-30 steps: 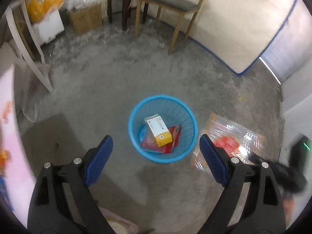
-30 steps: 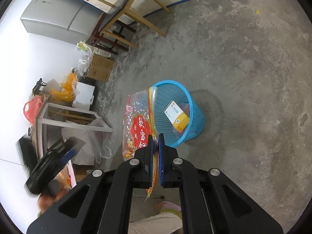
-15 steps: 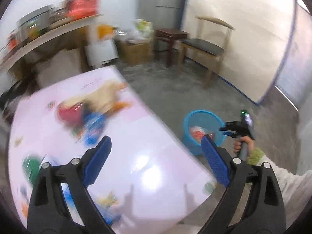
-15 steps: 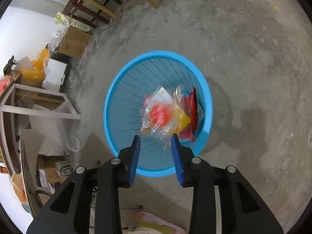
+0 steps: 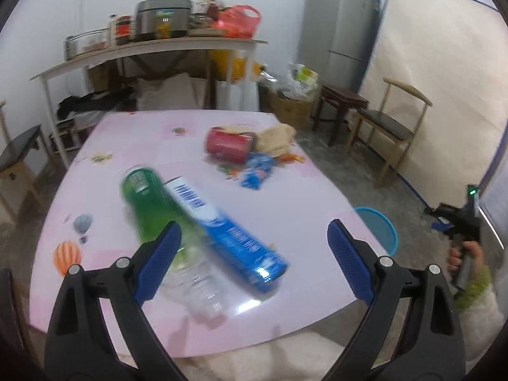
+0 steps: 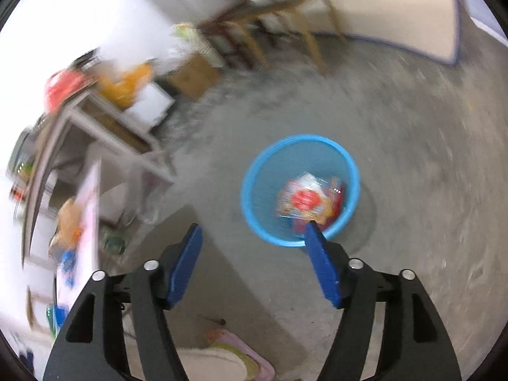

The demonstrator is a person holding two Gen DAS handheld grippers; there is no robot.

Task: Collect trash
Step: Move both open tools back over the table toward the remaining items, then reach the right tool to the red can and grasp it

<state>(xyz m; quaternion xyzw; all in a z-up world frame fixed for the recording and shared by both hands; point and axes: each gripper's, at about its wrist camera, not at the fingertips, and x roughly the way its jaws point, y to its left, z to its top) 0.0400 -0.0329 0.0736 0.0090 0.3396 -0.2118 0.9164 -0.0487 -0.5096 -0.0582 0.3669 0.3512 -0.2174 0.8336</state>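
My left gripper [image 5: 254, 257] is open and empty over the pink table [image 5: 127, 146]. Below it lie a blue tube box [image 5: 228, 231], a green-labelled clear bottle [image 5: 149, 203], and farther off a red can [image 5: 228, 143], a blue wrapper [image 5: 257, 170] and crumpled paper [image 5: 274, 138]. My right gripper [image 6: 254, 260] is open and empty above the floor beside the blue basket [image 6: 250, 171], which holds the clear red-printed bag [image 6: 301, 200] and other packets. The basket [image 5: 381, 225] also shows past the table edge.
A shelf table with pots and a red bag [image 5: 235, 22] stands behind the pink table. A fridge [image 5: 336, 28], a stool [image 5: 341, 98], a wooden chair [image 5: 390, 123] and a cardboard box [image 5: 292, 108] line the far side. The floor is bare concrete [image 6: 412, 127].
The right gripper opened and dropped the clear red-printed bag into the basket, then pulled back. The left gripper swung from the basket up to the pink table.
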